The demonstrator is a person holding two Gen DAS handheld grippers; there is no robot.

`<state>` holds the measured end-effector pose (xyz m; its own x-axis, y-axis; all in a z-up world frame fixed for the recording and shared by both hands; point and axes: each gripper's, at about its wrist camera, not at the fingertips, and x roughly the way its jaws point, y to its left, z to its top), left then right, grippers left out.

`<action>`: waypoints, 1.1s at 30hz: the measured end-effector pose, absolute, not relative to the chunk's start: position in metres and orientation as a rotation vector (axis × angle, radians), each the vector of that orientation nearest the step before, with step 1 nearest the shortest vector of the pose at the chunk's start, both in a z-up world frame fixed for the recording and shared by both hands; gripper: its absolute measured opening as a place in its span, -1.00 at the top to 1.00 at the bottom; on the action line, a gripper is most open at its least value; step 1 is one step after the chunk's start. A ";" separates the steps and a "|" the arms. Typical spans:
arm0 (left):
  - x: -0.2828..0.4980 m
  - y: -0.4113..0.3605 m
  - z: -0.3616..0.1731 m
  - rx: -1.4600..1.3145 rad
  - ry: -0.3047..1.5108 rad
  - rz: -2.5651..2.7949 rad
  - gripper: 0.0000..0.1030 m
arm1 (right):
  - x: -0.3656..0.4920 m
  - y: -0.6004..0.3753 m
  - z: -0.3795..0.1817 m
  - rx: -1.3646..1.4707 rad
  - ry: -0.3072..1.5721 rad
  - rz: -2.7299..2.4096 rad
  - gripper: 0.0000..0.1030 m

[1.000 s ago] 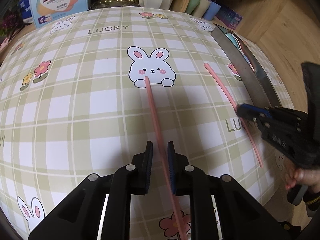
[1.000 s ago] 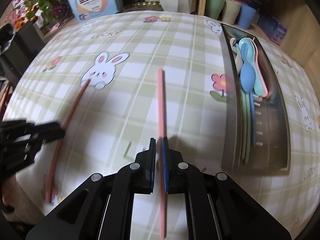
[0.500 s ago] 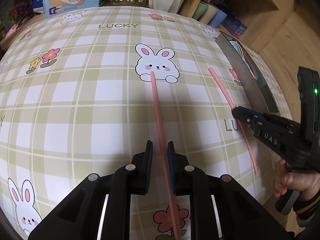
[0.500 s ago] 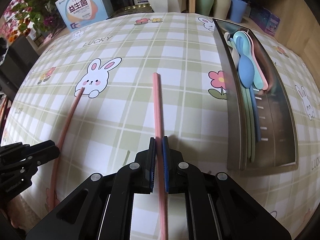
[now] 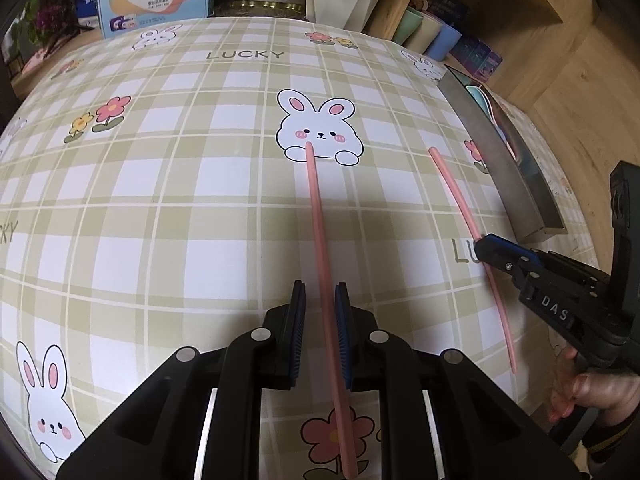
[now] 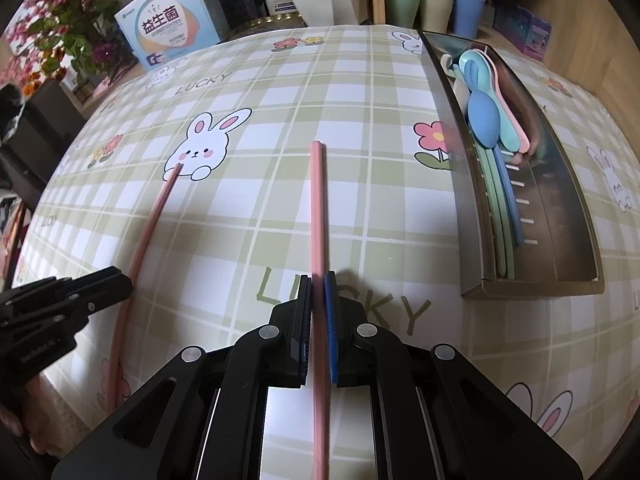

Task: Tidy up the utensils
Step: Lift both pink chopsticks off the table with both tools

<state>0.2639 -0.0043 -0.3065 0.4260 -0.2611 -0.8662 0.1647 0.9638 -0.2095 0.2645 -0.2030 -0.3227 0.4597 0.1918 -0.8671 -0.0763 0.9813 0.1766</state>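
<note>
Each pink chopstick is held lengthwise along its gripper's fingers: the right gripper (image 6: 318, 280) is clamped on one chopstick (image 6: 317, 208), with the tray (image 6: 536, 284) nearer to it, while the left gripper (image 5: 320, 292) seems only loosely closed around the other chopstick (image 5: 318, 220)

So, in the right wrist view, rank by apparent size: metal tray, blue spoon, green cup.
1. Long metal utensil tray, clearly largest.
2. Blue plastic spoon.
3. Pale green cup, partly cropped and farther away, so ranks two and three are unsure.
</note>
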 end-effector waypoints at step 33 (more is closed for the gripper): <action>0.259 0.016 -0.288 -0.197 1.030 -0.212 0.90 | 0.257 -0.220 -0.298 0.253 0.980 0.252 0.88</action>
<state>0.2591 0.0160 -0.2883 0.4975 -0.2657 -0.8258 0.0813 0.9620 -0.2606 0.2573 -0.2201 -0.2980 0.5326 0.3219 -0.7828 -0.0952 0.9418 0.3225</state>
